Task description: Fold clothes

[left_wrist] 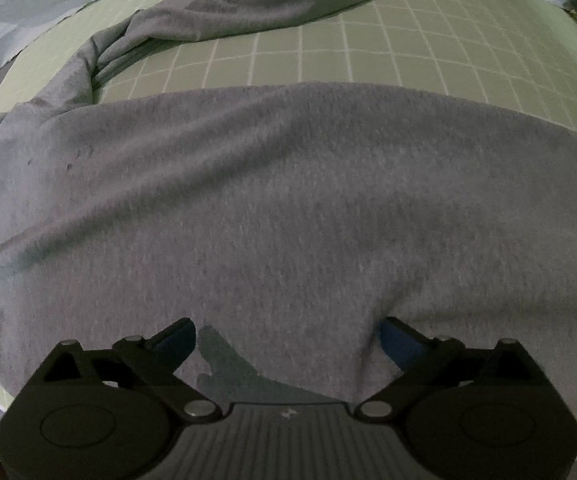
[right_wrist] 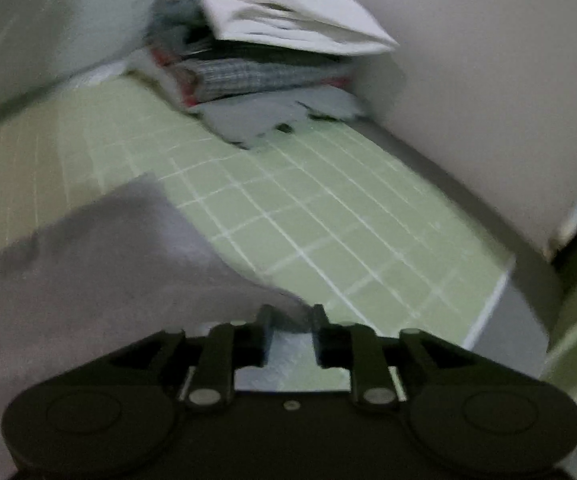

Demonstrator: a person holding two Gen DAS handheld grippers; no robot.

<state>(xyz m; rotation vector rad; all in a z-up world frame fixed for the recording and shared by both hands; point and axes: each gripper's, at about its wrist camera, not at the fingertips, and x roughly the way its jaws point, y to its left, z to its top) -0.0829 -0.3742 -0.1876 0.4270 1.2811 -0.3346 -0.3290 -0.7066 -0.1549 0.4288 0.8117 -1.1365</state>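
A grey garment (left_wrist: 288,208) lies spread over a green gridded mat (left_wrist: 328,56), with a sleeve (left_wrist: 216,12) trailing to the far left. My left gripper (left_wrist: 288,340) is open, its fingers wide apart and pressed low on the garment's near edge, with cloth between them. In the blurred right wrist view the garment (right_wrist: 100,256) covers the left side. My right gripper (right_wrist: 291,320) sits at the garment's right corner with its fingers a narrow gap apart; a bit of cloth reaches between them.
A stack of folded clothes (right_wrist: 272,52) stands at the far corner of the mat (right_wrist: 328,216), against a pale wall (right_wrist: 488,80). The mat's right edge (right_wrist: 488,312) drops off nearby. Light blue cloth (left_wrist: 28,4) lies beyond the mat at far left.
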